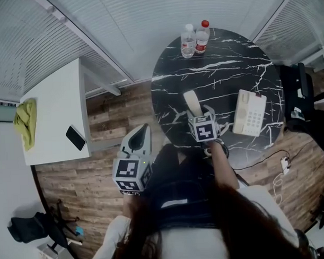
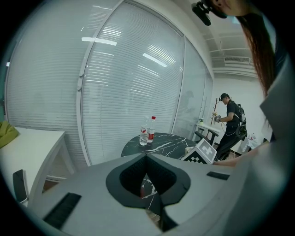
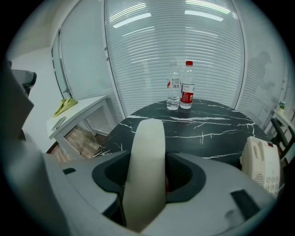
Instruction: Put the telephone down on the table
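The cream telephone handset [image 1: 191, 101] stands up between the jaws of my right gripper [image 1: 199, 113], which is shut on it above the near edge of the round black marble table [image 1: 223, 71]. In the right gripper view the handset [image 3: 147, 152] fills the middle and rises out of the gripper [image 3: 148, 182]. The cream telephone base [image 1: 250, 113] with its keypad lies on the table to the right, apart from the handset; it is also at the right edge as the base [image 3: 262, 161]. My left gripper [image 1: 142, 133] hangs over the wooden floor left of the table, shut and holding nothing.
Two water bottles [image 1: 195, 39] stand at the table's far edge. A white side table [image 1: 55, 114] at left carries a dark phone [image 1: 75, 138] and a yellow cloth [image 1: 25, 120]. A black chair [image 1: 299, 95] stands right of the table. A person [image 2: 230, 124] stands in the background.
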Demonstrator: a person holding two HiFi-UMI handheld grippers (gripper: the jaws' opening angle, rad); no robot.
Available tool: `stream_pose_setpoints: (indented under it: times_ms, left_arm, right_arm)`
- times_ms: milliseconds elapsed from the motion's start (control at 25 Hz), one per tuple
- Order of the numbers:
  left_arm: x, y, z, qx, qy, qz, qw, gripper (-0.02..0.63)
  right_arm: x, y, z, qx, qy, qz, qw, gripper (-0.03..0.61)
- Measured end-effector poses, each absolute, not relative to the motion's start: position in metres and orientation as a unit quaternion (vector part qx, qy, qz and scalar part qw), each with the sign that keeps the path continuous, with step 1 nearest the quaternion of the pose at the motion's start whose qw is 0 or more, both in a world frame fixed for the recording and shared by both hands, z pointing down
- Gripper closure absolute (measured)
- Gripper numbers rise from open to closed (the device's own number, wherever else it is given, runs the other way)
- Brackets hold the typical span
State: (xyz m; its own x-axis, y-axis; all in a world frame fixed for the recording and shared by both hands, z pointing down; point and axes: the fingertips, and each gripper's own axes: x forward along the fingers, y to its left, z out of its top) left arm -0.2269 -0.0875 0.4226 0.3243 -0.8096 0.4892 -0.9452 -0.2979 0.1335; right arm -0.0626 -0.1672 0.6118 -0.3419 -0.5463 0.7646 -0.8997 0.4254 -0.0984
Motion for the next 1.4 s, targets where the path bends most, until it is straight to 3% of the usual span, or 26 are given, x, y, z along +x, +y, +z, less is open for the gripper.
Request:
stream_pose_setpoints:
  times_ms: [1400]
  left_arm:
    - [-0.261,-0.096,0.431,0.780,-0.563,0.174,0.212,0.614]
  right_arm:
    - [-0.102,-0.168,0.630,0.440,-0.779,0.277,0.349,0.348]
